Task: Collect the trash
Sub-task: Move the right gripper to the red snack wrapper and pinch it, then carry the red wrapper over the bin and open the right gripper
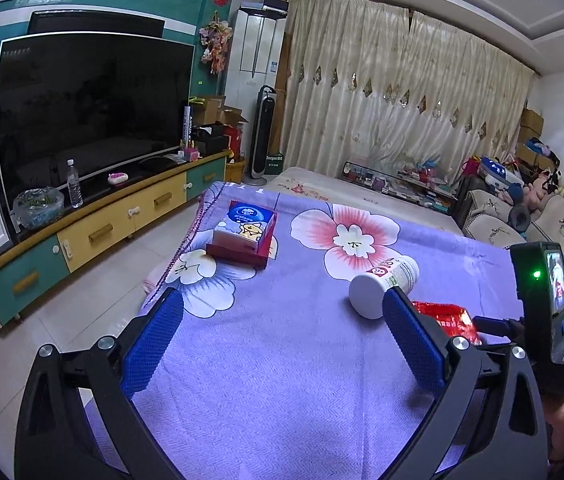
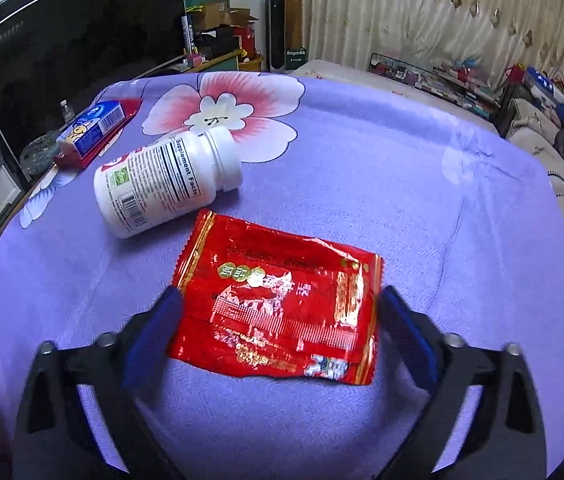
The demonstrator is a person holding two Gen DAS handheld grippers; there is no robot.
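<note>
A red foil snack wrapper [image 2: 278, 304] lies flat on the purple flowered cloth [image 2: 402, 184]. My right gripper [image 2: 280, 300] is open, its blue fingers on either side of the wrapper's near half. A white supplement bottle [image 2: 166, 180] lies on its side just beyond the wrapper. My left gripper [image 1: 282, 304] is open and empty above the cloth [image 1: 282, 360]; the bottle [image 1: 382, 284] lies by its right fingertip [image 1: 394, 304] and the wrapper [image 1: 446, 316] shows behind that finger. The right gripper's body [image 1: 542, 312] stands at the right edge.
A blue-and-white tissue pack rests on a red box [image 1: 244, 236] at the cloth's far left, also in the right wrist view [image 2: 94, 128]. A TV [image 1: 90, 112] and cabinet [image 1: 82, 232] stand left. A sofa [image 1: 542, 224] lies to the right, curtains [image 1: 402, 100] behind.
</note>
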